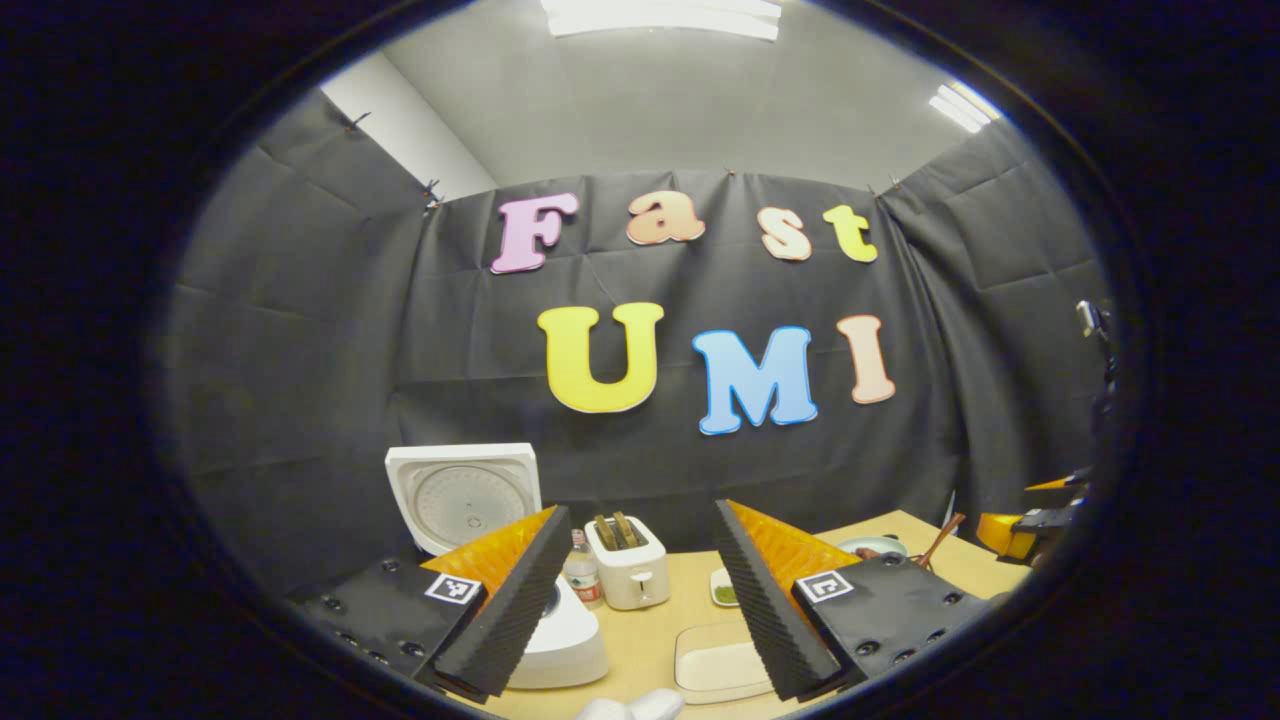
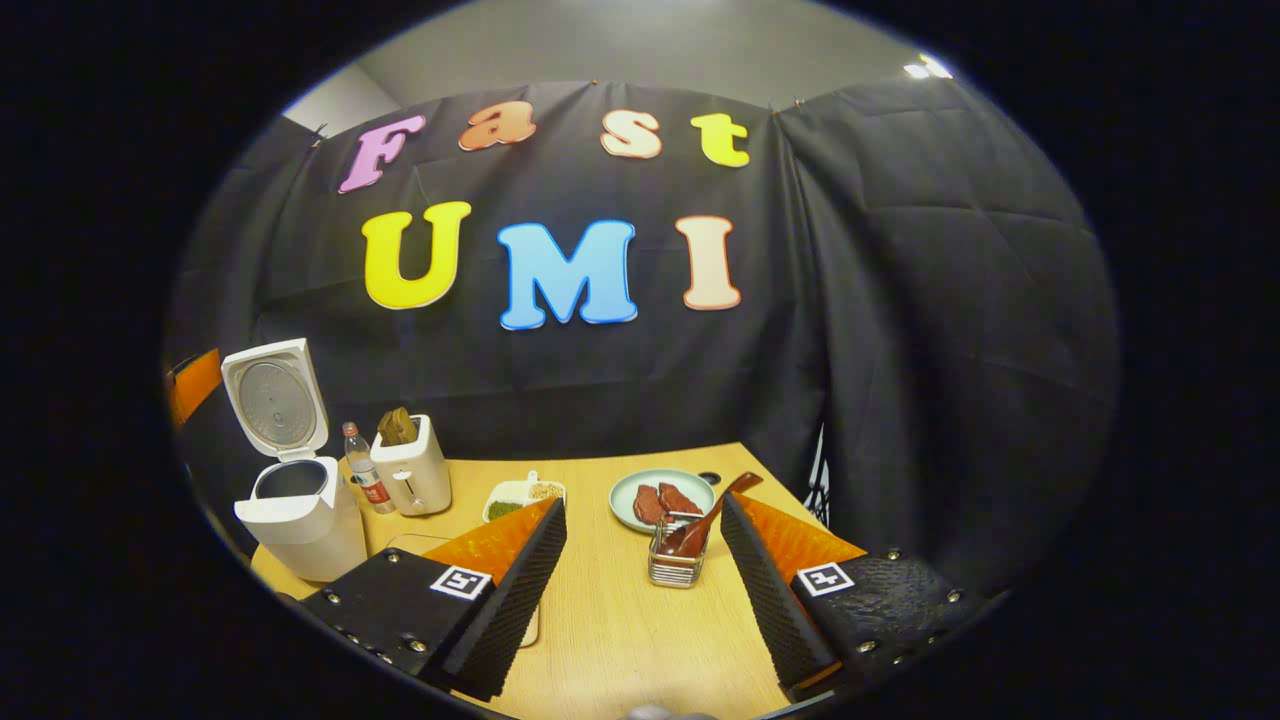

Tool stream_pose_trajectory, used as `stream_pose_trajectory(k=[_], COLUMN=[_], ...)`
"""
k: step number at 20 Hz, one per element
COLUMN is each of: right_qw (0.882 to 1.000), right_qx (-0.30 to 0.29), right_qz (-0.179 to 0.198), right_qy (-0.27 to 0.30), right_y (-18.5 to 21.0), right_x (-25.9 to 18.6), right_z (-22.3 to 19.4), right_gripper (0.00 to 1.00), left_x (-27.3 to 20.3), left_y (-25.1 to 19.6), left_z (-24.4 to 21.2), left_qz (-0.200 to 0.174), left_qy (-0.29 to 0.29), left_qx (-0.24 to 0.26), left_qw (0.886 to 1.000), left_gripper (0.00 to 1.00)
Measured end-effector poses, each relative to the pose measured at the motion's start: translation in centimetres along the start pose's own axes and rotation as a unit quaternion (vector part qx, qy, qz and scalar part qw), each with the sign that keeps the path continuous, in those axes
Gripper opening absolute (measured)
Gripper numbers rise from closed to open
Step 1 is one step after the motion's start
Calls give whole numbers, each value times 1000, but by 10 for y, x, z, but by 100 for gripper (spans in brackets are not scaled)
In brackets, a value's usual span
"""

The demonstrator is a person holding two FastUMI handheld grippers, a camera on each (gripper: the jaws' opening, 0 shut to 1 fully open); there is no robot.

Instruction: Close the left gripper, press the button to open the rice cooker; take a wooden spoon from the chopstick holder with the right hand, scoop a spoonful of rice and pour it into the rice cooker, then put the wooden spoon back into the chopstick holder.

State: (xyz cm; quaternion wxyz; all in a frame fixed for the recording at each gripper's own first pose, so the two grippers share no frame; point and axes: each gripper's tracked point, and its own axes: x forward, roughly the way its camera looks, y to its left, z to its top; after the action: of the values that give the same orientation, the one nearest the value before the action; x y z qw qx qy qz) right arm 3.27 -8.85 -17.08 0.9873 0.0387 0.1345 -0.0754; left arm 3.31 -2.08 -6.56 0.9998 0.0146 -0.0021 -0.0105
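Wooden spoon [image 2: 705, 520] lies at twelve o'clock from my right hand-held gripper [image 2: 645, 575], jaws spread wide, empty; handle leans toward one o'clock.

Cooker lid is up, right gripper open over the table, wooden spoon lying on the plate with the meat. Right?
One thing is off: the wooden spoon isn't on the plate. In the right gripper view it stands in the wire chopstick holder in front of the plate. The rest holds: the rice cooker lid is up and the right gripper is open over the table.
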Motion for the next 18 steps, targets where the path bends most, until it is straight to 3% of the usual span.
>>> stream_pose_trajectory(k=[6,18], right_qw=[999,991], right_qx=[23,99], right_qz=[-31,-13], right_qy=[32,90], right_y=[-56,-99], right_x=[91,259], right_z=[-47,-89], right_gripper=[96,96], left_x=[22,57], left_y=[-35,-67], left_z=[-15,-49], left_qz=[21,78], left_qy=[28,69], left_qx=[17,29], left_qw=[999,994], left_gripper=[99,99])
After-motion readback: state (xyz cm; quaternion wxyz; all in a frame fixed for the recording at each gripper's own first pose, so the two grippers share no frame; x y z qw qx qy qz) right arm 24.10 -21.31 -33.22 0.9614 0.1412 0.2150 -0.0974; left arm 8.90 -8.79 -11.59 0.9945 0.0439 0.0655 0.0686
